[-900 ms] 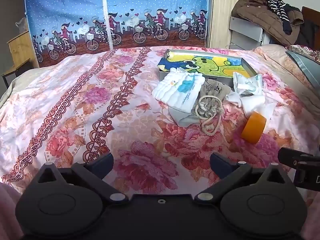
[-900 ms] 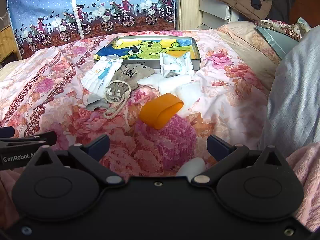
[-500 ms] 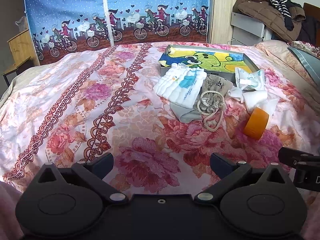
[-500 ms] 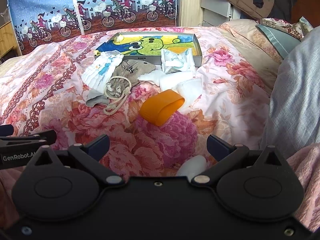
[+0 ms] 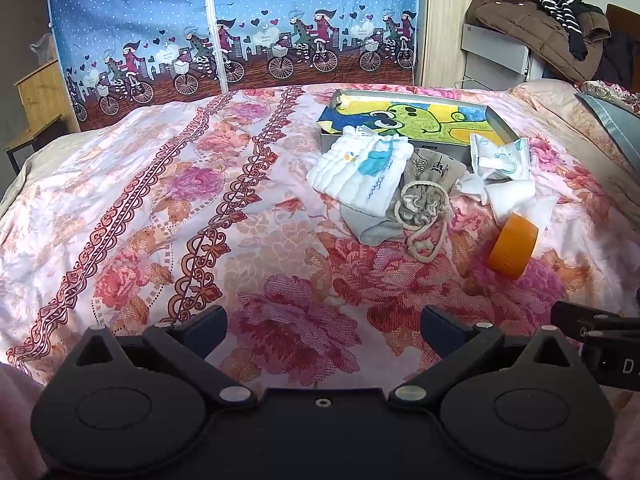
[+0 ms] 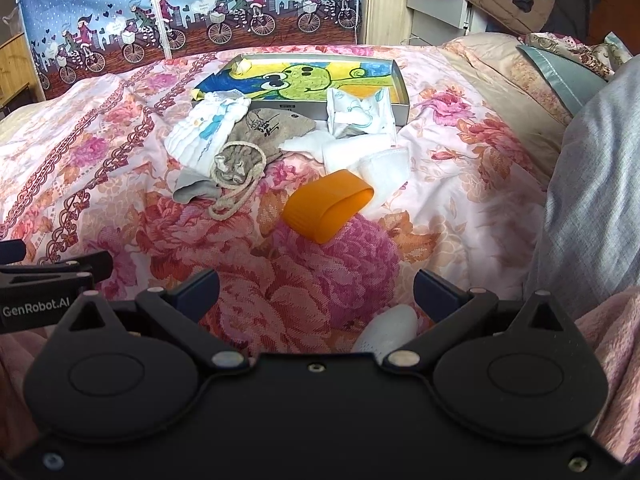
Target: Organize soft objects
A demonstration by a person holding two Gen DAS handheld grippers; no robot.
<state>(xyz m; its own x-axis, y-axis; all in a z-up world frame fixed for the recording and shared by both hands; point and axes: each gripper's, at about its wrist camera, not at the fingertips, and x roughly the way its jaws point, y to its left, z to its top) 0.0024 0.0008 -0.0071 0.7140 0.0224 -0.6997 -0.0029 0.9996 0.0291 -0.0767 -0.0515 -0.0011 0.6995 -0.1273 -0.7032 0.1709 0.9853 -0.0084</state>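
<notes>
Soft things lie in a pile on the floral bedspread, in front of a shallow grey box [image 5: 505,125] [image 6: 401,80] with a cartoon lining. They are a folded white cloth [image 5: 360,170] [image 6: 200,132], a grey drawstring pouch [image 5: 426,200] [image 6: 256,140], a grey sock [image 5: 376,230] [image 6: 196,191], a plastic packet [image 5: 500,156] [image 6: 360,114], white socks [image 5: 512,196] [image 6: 360,156] and an orange soft cup [image 5: 512,246] [image 6: 328,210]. My left gripper [image 5: 322,330] and right gripper [image 6: 316,292] are both open and empty, well short of the pile. A white item [image 6: 386,332] lies just by the right gripper.
A blue curtain with cyclists [image 5: 240,32] hangs behind the bed. A wooden desk [image 5: 38,92] stands at the far left. Coats are heaped on a cabinet [image 5: 532,20] at the back right. Pillows [image 6: 592,152] lie on the right.
Both views have tilted down a little, so the pile sits lower in each frame. The objects have not moved and both grippers stay open.
</notes>
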